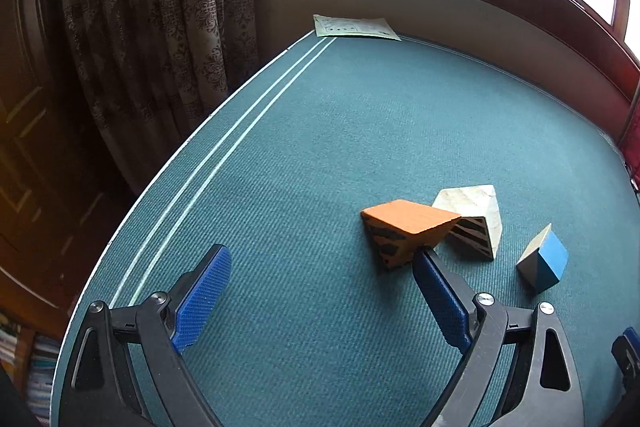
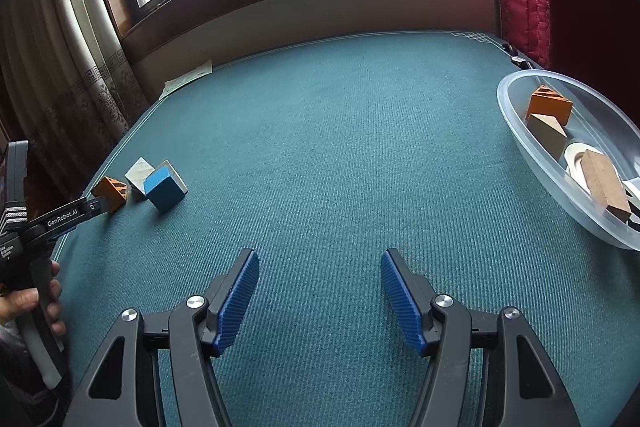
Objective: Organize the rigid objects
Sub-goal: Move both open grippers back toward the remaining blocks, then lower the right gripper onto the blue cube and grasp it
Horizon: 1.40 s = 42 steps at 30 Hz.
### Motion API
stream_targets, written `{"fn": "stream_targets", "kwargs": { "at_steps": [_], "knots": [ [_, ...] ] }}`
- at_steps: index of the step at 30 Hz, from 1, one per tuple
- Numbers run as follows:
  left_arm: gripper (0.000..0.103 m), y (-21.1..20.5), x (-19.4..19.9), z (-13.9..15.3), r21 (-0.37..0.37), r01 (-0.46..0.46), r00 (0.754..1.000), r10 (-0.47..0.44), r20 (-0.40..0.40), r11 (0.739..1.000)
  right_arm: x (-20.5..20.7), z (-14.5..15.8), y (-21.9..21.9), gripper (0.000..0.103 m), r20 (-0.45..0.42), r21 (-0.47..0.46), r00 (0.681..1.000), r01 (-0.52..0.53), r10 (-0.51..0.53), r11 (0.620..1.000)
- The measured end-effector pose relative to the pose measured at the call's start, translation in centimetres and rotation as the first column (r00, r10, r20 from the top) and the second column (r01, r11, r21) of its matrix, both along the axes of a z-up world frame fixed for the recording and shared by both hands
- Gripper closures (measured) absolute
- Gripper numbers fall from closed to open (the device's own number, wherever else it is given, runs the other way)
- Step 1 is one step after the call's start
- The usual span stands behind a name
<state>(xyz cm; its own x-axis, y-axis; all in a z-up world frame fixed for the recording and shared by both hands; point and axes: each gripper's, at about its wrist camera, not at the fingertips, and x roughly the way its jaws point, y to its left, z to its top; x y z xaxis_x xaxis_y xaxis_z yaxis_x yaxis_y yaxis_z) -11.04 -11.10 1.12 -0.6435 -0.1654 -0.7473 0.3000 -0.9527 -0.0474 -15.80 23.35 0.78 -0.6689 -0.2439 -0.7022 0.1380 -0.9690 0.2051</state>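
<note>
Rigid objects are split between two places on the green desk [image 2: 352, 131]. Three blocks lie loose near the desk's left edge: an orange block [image 1: 408, 231] with black stripes on its side, a pale wooden block [image 1: 472, 215] touching it from behind, and a blue block [image 1: 546, 263] just beside that pair but apart from it. The clear plastic tub [image 2: 516, 115] at the right edge already holds several pieces — a second orange block [image 2: 550, 105], a tan block [image 2: 546, 135], a brown block [image 2: 604, 183] and what looks like a pale ring, partly hidden.

Status: judged from this layout, the sort is roughly half complete; three blocks remain to be transferred to the tub.

Left gripper [image 1: 320, 279]: jaws wide, nothing between them. Its right finger [image 1: 436, 291] sits at the near corner of the orange block on the desk; contact cannot be confirmed. The block lies outside the jaw gap, so the gripper would need to shift right before closing.

Right gripper [image 2: 320, 287]: jaws moderately apart and empty, hovering over bare desk between the loose blocks and the tub.

A sheet of paper [image 1: 356, 27] lies at the far edge of the desk — not part of the sort, as far as can be judged.
</note>
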Motion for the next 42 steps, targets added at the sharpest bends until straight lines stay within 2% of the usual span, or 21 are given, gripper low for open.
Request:
{"fn": "stream_targets", "kwargs": {
  "at_steps": [5, 11, 25, 29, 33, 35, 42],
  "knots": [
    [0.010, -1.3, 0.9, -0.1, 0.017, -0.016, 1.000, 0.016, -0.001, 1.000, -0.1, 0.0, -1.4, 0.036, 0.007, 0.015, 0.999, -0.042, 0.042, 0.999],
    [0.010, -0.9, 1.5, 0.0, 0.029, 0.016, 1.000, -0.015, -0.020, 0.999, -1.5, 0.2, -4.5, 0.036, 0.017, 0.013, 0.990, -0.139, 0.139, 0.990],
    [0.010, -0.5, 1.8, -0.7, 0.067, 0.040, 0.999, -0.039, -0.020, 0.997, -5.0, 0.6, -11.2, 0.037, -0.006, 0.007, 0.957, -0.291, 0.291, 0.957],
    [0.010, -0.5, 1.9, -0.8, 0.069, 0.041, 0.999, -0.039, -0.023, 0.997, -5.8, 0.6, -12.5, 0.053, -0.008, 0.015, 0.949, -0.315, 0.315, 0.949],
    [0.010, -0.5, 1.9, -0.9, 0.073, 0.043, 0.999, -0.041, -0.025, 0.996, -6.5, 0.3, -13.1, 0.058, 0.001, 0.022, 0.947, -0.322, 0.322, 0.946],
    [0.010, -0.5, 1.9, -0.9, 0.073, 0.043, 0.999, -0.041, -0.025, 0.996, -6.6, 0.1, -13.2, 0.065, 0.005, 0.022, 0.946, -0.325, 0.325, 0.945],
    [0.010, -0.5, 1.9, -0.9, 0.073, 0.044, 0.999, -0.042, -0.025, 0.996, -6.5, 0.3, -12.4, 0.065, -0.002, 0.009, 0.949, -0.316, 0.316, 0.949]
  ]
}}
